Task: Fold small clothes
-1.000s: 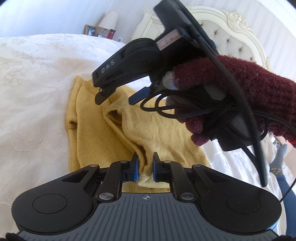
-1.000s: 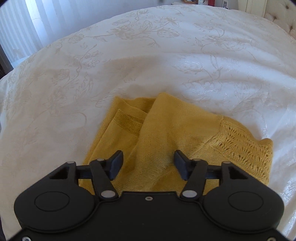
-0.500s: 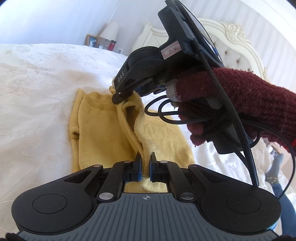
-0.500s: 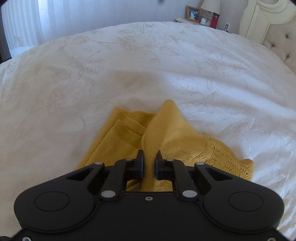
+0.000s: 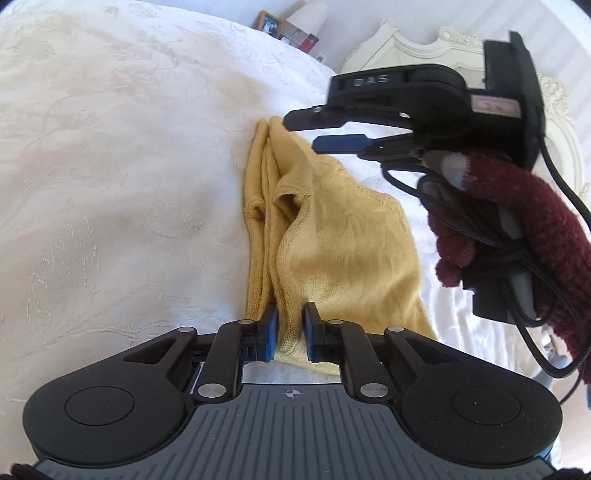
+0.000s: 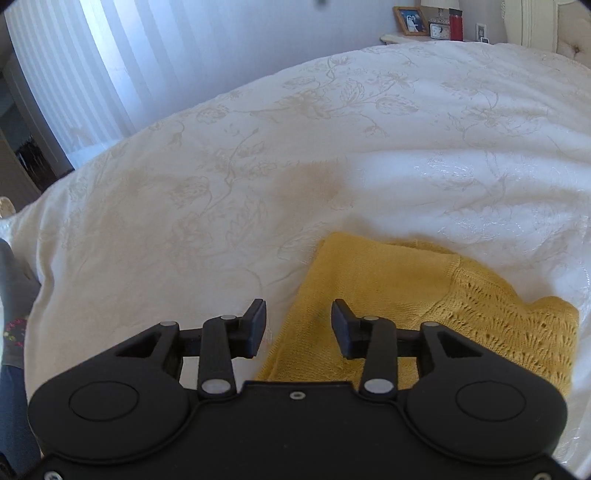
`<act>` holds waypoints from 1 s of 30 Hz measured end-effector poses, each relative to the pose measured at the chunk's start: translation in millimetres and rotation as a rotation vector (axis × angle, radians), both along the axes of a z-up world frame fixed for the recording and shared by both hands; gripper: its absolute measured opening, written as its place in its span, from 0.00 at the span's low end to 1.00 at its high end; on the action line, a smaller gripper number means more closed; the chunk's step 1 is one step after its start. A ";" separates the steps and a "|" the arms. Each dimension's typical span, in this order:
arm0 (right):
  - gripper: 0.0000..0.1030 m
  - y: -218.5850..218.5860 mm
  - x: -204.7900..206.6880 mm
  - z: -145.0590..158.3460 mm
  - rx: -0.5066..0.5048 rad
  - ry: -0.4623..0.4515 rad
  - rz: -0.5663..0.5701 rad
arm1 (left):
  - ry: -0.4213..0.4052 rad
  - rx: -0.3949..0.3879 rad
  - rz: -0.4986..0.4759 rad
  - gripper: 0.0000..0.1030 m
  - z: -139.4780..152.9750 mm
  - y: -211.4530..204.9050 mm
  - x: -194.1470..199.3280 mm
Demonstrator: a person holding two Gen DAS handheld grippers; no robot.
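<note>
The small mustard-yellow knitted garment [image 5: 332, 236] lies partly folded on the white embroidered bedspread [image 5: 110, 166], with several layers stacked along its left edge. The left gripper [image 5: 289, 328] has its blue-padded fingers [image 5: 269, 332] narrowed around a gathered ridge of the near hem; a little clearance remains at each pad, so a firm pinch cannot be confirmed. The right gripper [image 6: 297, 328] hangs above the far end of the garment with its fingers parted and nothing between them, held by a hand in a dark red knitted glove [image 5: 517, 221].

Handling: the knit is judged light, limp and stretchy. It will sag and bunch when lifted. The open lace panel [image 6: 498, 314] could snag on a fingertip. Take hold at a hem or at a stacked folded edge, gripping all layers together.

Surface: the bedspread is soft and yielding, so pressing down will sink.

Room: an ornate cream headboard [image 5: 461, 40] stands at the far right. A bedside table carries a framed photograph [image 6: 412, 20], a small clock and a red container.
</note>
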State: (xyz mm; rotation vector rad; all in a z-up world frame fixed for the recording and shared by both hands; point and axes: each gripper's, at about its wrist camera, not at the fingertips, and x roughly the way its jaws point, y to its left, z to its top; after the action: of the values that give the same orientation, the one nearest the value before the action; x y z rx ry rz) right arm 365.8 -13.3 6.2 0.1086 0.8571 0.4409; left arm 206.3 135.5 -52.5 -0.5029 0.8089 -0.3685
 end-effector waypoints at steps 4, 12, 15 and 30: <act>0.53 -48.6 -25.2 12.3 0.095 -0.073 -0.071 | -0.114 0.111 0.073 0.31 17.8 5.6 -13.0; 0.54 -106.0 -85.0 -16.0 0.072 -0.085 -0.125 | -0.258 0.195 0.114 0.61 28.8 7.4 10.2; 0.59 -112.1 -110.0 -32.0 0.072 -0.089 -0.105 | -0.268 0.217 0.079 0.62 38.6 -7.9 15.9; 0.65 -120.5 -150.5 -56.9 0.034 -0.107 0.009 | -0.089 0.370 0.122 0.67 -9.3 -13.7 101.8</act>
State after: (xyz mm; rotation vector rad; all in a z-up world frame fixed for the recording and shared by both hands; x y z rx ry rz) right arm 215.3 -133.8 -50.6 0.1119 0.7451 0.4655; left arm 308.1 121.8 -61.8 -0.1865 0.7350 -0.1223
